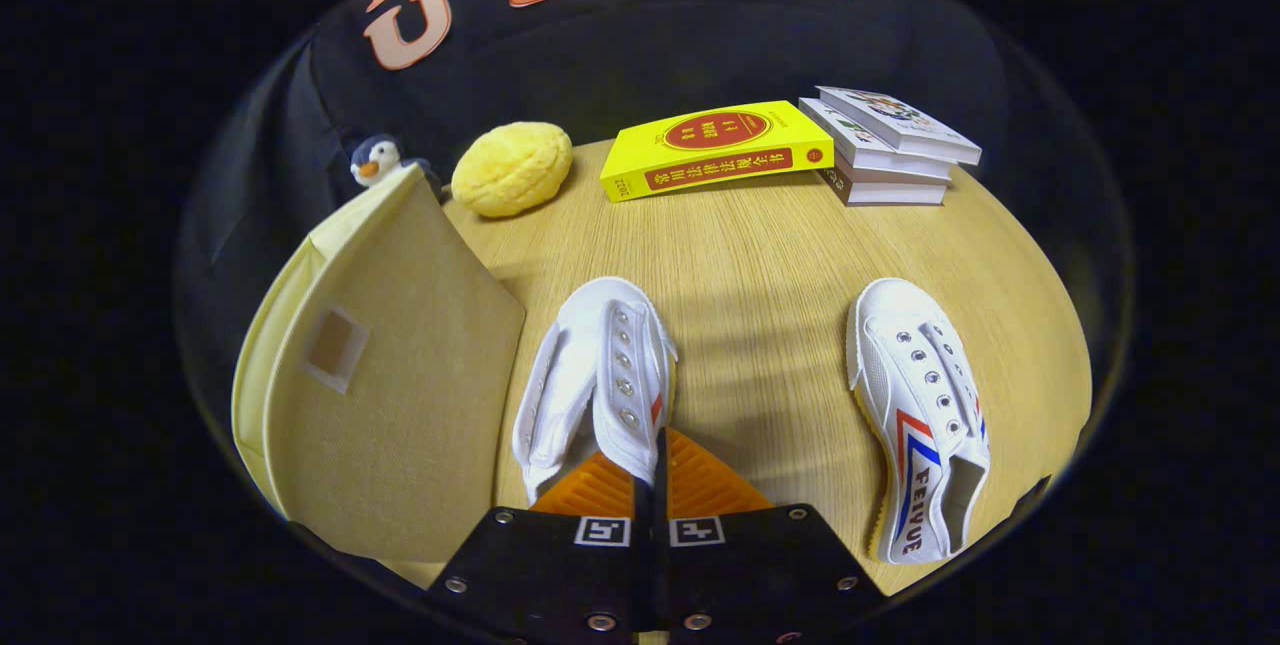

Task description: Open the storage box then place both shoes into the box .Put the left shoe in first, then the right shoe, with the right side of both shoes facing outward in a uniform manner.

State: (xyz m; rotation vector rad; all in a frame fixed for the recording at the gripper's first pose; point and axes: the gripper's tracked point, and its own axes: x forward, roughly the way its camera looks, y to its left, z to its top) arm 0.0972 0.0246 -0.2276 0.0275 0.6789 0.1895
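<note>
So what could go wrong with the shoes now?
1. The gripper has its jaws shut on a thin edge of the near shoe, which is tipped on its side. It could slip out when lifted.
2. The storage box stands right beside that shoe, so the shoe might bump its wall.
3. The other shoe lies near the table edge and could get knocked off.

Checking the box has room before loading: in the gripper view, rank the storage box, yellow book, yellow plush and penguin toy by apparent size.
1. Storage box, nearest the shut gripper, so nearness inflates it.
2. Yellow book.
3. Yellow plush.
4. Penguin toy, partly hidden behind the box.
</note>
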